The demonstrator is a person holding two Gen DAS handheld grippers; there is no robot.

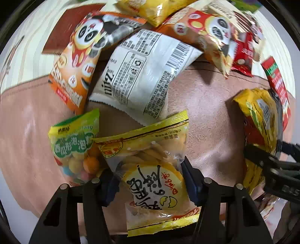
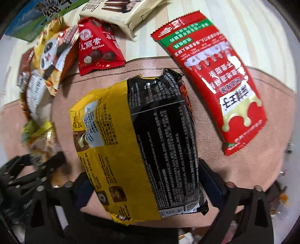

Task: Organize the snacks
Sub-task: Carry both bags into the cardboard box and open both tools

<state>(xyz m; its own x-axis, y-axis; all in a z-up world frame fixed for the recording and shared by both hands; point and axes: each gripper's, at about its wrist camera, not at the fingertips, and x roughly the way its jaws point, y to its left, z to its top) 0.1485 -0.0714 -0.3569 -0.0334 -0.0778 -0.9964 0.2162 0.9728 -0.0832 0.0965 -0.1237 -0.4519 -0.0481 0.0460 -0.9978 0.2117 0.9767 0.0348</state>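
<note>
A yellow egg-biscuit packet (image 1: 150, 174) sits between the blue pads of my left gripper (image 1: 150, 182), and both pads press on its sides, so the gripper is shut on it above the pink mat (image 1: 206, 116). My right gripper (image 2: 148, 185) is shut on a large yellow and black snack bag (image 2: 142, 131), which spans the full width between its fingers. In the left wrist view that same bag (image 1: 262, 116) hangs at the right edge in the right gripper (image 1: 271, 165). The left gripper (image 2: 28, 174) shows blurred at the lower left of the right wrist view.
Around the mat lie a green-yellow candy packet (image 1: 75, 144), a white packet (image 1: 142, 71), two orange panda packets (image 1: 73, 62) (image 1: 206, 28), a long red packet (image 2: 215, 78), a red Mylikes pouch (image 2: 97, 47) and a cream box (image 2: 120, 11). A striped cloth (image 2: 253, 37) covers the table.
</note>
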